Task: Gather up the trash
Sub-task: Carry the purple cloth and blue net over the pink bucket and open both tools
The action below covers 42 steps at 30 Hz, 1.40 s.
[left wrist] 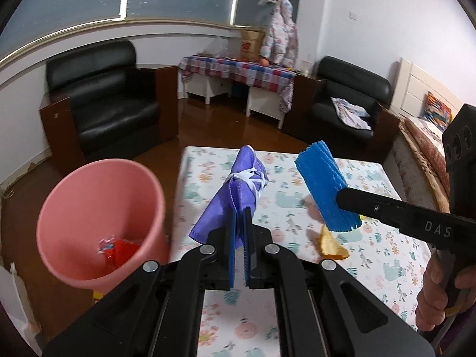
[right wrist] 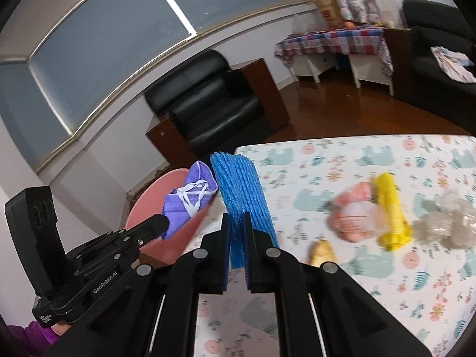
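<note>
My left gripper (left wrist: 239,212) is shut on a purple face mask (left wrist: 235,187) with white straps, held above the table's left edge beside the pink bin (left wrist: 101,217). The bin holds red scraps (left wrist: 119,250). My right gripper (right wrist: 237,218) is shut on a blue foam net (right wrist: 241,190), held above the table; it also shows in the left wrist view (left wrist: 324,184). The mask also shows in the right wrist view (right wrist: 190,196), over the pink bin (right wrist: 154,202). On the table lie a yellow foam net (right wrist: 389,211), a pinkish wrapper (right wrist: 354,211), clear crumpled plastic (right wrist: 446,220) and an orange peel (left wrist: 330,244).
The table has a floral cloth (left wrist: 297,267). Black armchairs (left wrist: 110,104) stand beyond on a wooden floor, with a checked-cloth side table (left wrist: 238,71) at the back. A bed (left wrist: 425,136) is at the right.
</note>
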### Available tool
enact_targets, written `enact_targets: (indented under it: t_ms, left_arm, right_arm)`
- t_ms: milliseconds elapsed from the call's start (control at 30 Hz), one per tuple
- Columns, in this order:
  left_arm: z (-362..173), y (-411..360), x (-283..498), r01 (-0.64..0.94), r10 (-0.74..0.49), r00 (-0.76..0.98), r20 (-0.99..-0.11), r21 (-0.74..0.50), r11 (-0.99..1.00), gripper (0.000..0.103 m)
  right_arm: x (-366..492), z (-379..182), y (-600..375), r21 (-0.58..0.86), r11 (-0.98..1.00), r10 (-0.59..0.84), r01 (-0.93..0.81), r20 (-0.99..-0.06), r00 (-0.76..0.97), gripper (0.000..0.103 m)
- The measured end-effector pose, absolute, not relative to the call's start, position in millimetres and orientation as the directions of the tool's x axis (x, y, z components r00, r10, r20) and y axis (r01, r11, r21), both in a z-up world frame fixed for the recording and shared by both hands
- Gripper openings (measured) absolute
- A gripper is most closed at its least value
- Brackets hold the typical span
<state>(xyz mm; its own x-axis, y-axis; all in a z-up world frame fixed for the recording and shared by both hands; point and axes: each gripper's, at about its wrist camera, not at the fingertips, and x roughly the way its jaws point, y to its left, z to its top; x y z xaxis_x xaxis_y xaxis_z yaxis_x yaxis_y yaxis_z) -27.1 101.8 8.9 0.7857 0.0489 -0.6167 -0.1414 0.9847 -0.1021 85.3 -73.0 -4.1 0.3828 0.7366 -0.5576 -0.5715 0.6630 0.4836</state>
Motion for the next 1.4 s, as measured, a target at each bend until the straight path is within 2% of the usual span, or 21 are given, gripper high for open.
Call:
enact_targets:
  t_ms: [700,1400]
  left_arm:
    - [10,211,-77,-0.398,0.261,0.753,-0.604,-0.102,0.912,0.004]
    - [-9,250,-66,-0.447,0.274,0.713,-0.645,-0.117,0.887,0.004]
  right_arm:
    - [78,6,61,0.479,0.528,0.793,-0.701,-0.573,0.206,0.007]
    - [98,-30,132,0.527,0.507,0.782,-0.682,-0.615,0.106,0.008]
